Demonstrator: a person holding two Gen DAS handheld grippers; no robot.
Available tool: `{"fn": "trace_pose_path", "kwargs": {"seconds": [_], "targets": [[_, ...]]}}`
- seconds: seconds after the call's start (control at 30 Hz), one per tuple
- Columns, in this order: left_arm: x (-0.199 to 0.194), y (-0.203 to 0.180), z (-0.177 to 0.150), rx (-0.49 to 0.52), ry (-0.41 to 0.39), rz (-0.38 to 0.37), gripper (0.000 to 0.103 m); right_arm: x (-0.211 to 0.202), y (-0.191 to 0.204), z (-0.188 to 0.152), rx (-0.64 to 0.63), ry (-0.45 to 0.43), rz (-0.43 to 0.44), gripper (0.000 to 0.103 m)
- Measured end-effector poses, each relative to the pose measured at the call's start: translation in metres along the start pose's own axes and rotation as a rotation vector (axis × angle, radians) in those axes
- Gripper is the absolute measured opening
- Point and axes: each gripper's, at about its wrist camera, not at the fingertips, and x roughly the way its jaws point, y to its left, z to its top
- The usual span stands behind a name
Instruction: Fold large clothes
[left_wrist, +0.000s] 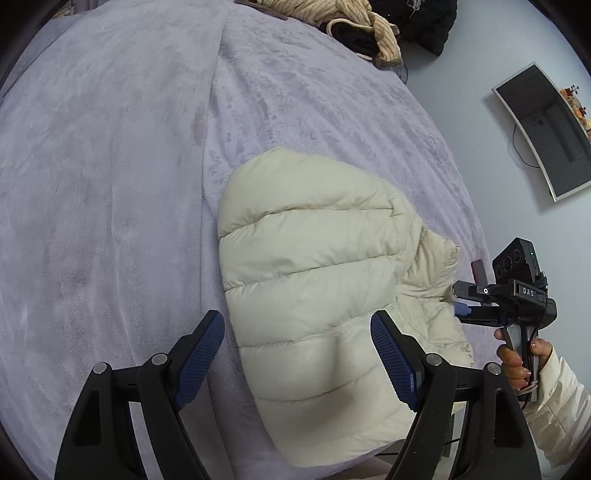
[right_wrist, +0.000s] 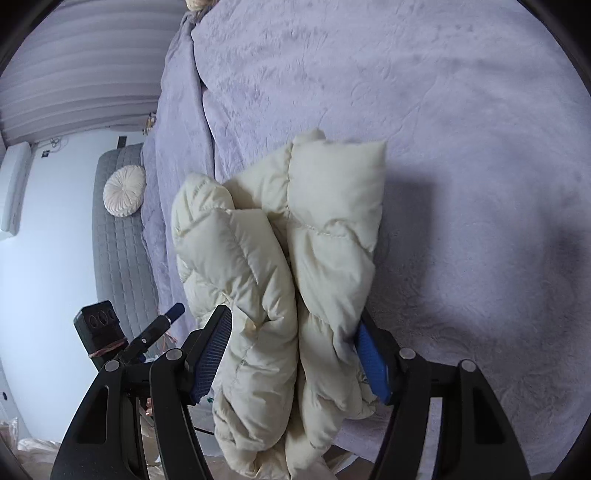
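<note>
The left gripper (left_wrist: 297, 360) hangs with its jaws spread wide and nothing between the pads, hovering over the near end of the cream puffer jacket (left_wrist: 314, 288), which lies folded on the lavender blanket (left_wrist: 110, 184) of the bed. In the right wrist view the right gripper (right_wrist: 295, 354) has the bunched jacket (right_wrist: 280, 266) between its blue fingers (right_wrist: 373, 363); the pad at four o'clock lies against the fabric, while the one at seven o'clock looks just clear of it, so a firm hold cannot be told. In the left wrist view the right gripper (left_wrist: 461, 295) appears at three o'clock, at the jacket's edge, gripped by a hand (left_wrist: 517, 354) in a cream sleeve (left_wrist: 561, 406). Farther off, at one o'clock, a heap of tan ribbed clothes (left_wrist: 354, 22) and a black garment (left_wrist: 424, 18) sit at the bed's far edge. In the right wrist view a round cushion (right_wrist: 124, 190) rests on a grey quilted mat (right_wrist: 118, 258) at nine o'clock.
</note>
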Motion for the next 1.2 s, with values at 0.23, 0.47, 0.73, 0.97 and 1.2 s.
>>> {"fn": "trace_pose_path", "kwargs": {"seconds": [0.23, 0.47, 0.73, 0.97, 1.2], "targets": [[0.027, -0.053, -0.018, 0.102, 0.087, -0.136, 0.082, -0.001, -0.016, 0.006, 0.091, -0.069, -0.061, 0.004], [0.056, -0.114, -0.045, 0.279, 0.183, -0.228, 0.082, 0.065, -0.013, 0.015, -0.019, 0.083, -0.026, 0.004], [0.073, -0.143, -0.059, 0.358, 0.232, -0.193, 0.082, 0.082, 0.002, 0.032, -0.068, 0.163, -0.154, 0.004], [0.056, -0.156, -0.065, 0.382, 0.219, -0.198, 0.082, -0.014, 0.066, 0.019, -0.201, 0.028, -0.106, 0.004], [0.051, -0.161, -0.080, 0.481, 0.262, -0.220, 0.082, 0.065, 0.085, 0.009, -0.306, 0.153, -0.225, 0.004]]}}
